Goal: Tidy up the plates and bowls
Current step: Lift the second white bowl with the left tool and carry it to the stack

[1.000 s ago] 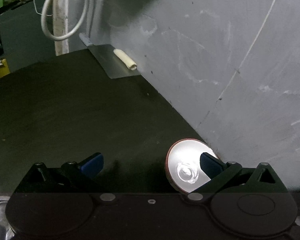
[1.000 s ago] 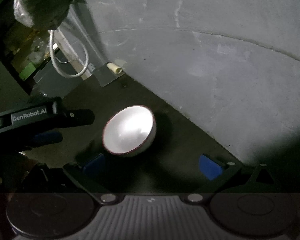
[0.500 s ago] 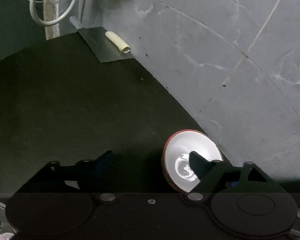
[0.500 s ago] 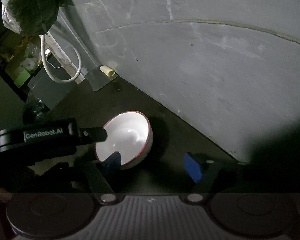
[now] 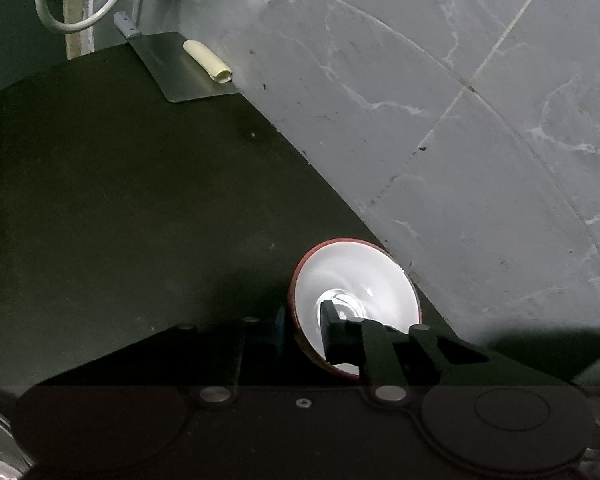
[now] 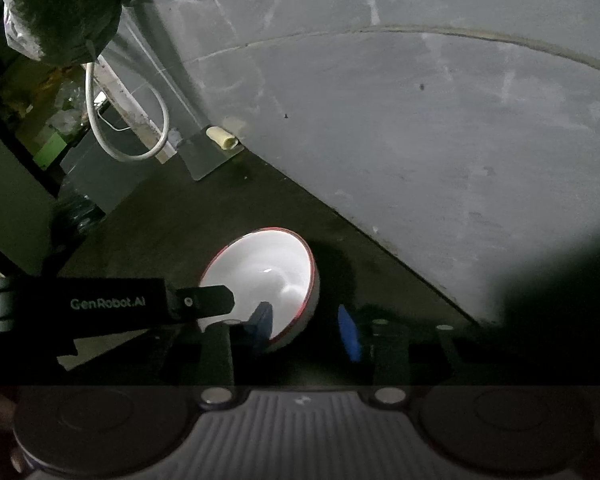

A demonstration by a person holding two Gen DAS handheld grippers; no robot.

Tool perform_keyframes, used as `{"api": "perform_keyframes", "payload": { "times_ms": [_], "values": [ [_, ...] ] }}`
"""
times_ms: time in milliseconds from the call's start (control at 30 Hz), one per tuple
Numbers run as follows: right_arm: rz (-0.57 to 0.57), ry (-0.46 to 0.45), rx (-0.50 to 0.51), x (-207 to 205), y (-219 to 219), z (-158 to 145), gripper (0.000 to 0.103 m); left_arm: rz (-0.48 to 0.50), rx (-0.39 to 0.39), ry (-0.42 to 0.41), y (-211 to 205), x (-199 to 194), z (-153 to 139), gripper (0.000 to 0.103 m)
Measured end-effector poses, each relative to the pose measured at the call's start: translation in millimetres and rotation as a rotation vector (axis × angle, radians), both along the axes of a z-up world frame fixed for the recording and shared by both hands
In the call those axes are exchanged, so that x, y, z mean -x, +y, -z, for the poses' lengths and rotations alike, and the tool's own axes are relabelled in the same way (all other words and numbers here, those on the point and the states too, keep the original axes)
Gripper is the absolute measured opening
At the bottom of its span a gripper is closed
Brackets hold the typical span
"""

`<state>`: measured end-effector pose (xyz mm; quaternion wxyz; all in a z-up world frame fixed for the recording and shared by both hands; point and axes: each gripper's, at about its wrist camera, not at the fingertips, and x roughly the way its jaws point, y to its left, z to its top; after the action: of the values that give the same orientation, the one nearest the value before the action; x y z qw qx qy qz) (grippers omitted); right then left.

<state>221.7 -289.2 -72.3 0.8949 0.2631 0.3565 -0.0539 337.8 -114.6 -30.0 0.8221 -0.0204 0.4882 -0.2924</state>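
— Red rim, white inside: that is the white bowl [image 5: 356, 300], and my left fingers [image 5: 336, 336] are across its near wall, one down inside by the bottom, the other outside against the dark desk [image 5: 120, 220]. They are drawn in narrow, and I judge they have the wall pinched.

— And your right fingers [image 6: 349, 332]?

— Spread about half wide, straddling the same bowl's near side. One blue pad is over the white inside, the other hangs outside the wall, apart from it. They hold nothing.

— Where does the bowl sit?

— Near the back edge of the desk, close beside the grey tiled wall [image 5: 480, 160]. From the right wrist it looks tipped toward my left side; whether its foot is off the desk I cannot tell.

— So how do you do this well?

— One firm grip, not two fighting. I would let the left pinch carry it, seated deep below the rim so the glazed wall cannot slide out, and bring the right in only as a steadying hold. Lift straight and keep it level. Keep clear of that tiled wall, since a knock there could chip the rim.
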Motion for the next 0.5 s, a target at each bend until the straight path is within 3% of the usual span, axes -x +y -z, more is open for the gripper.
{"api": "perform_keyframes", "payload": {
  "times_ms": [133,500],
  "values": [
    [-0.025,-0.001,0.0,-3.2,1.1,0.4,0.028,-0.013,0.003,0.006,2.6,0.8,1.2,0.011],
    [-0.075,-0.034,0.0,7.7,3.8,-10.2,0.026,-0.04,0.026,-0.027,16.8,20.4,-13.4,0.011]
  ]
}}
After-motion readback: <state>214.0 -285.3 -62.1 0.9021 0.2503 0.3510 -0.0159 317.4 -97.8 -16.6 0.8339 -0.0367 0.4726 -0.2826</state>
